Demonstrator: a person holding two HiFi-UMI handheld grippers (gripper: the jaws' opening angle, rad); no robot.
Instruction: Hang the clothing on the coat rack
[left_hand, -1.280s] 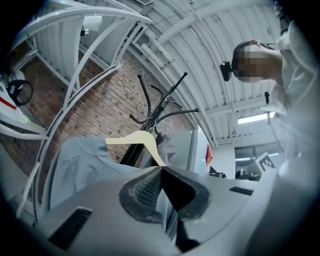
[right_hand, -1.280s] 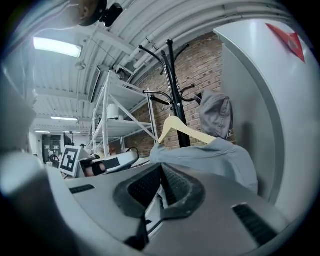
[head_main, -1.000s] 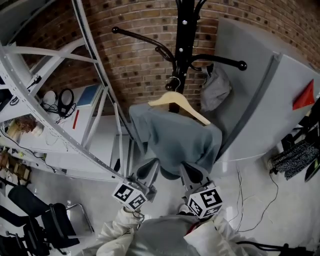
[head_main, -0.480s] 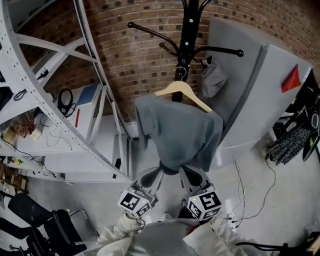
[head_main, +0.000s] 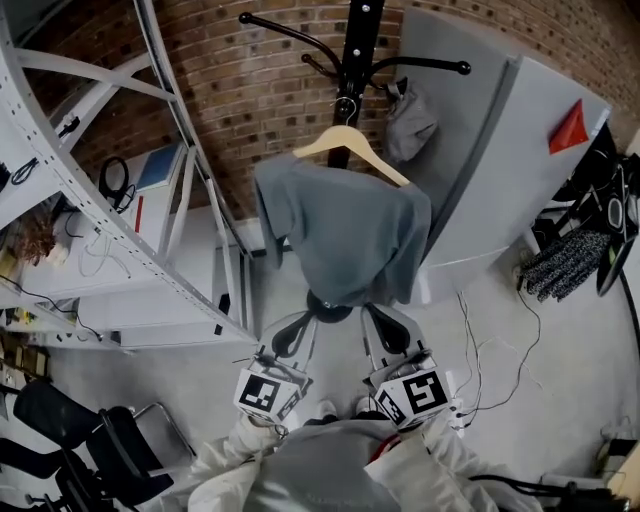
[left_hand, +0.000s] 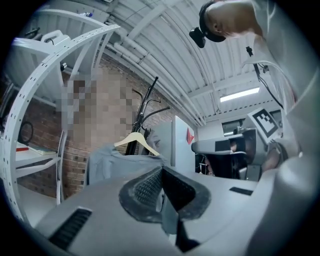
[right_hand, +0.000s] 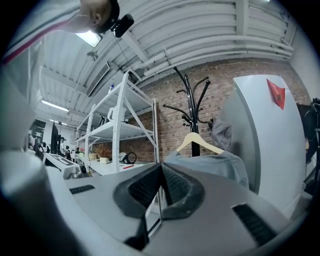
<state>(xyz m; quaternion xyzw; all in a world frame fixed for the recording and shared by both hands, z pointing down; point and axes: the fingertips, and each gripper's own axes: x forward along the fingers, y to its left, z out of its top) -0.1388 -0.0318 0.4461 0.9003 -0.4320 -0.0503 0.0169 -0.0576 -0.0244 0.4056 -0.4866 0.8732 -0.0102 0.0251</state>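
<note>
Right gripper (head_main: 371, 311) back, just below shirt (head_main: 345, 235)

Left gripper (head_main: 302, 326) and right gripper (head_main: 377, 320) extend level, side by side, jaws closed.

A grey cloth garment (head_main: 345, 235) is draped on a pale wooden hanger (head_main: 335, 138) hung on a black metal coat rack (head_main: 353, 50), flanked by white metal shelving (head_main: 100, 285) left and a grey flat panel (head_main: 500, 150) right.

A black metal coat rack (head_main: 352, 60) stood against the brick wall (head_main: 255, 95), bearing a pale wooden hanger (head_main: 347, 142) draped with a grey-blue garment (head_main: 345, 235) and a crumpled grey cloth (head_main: 408, 125) on one hook. White metal shelving (head_main: 150, 300) beside it held black headphones (head_main: 110, 180) and cables (head_main: 95, 255).
</note>
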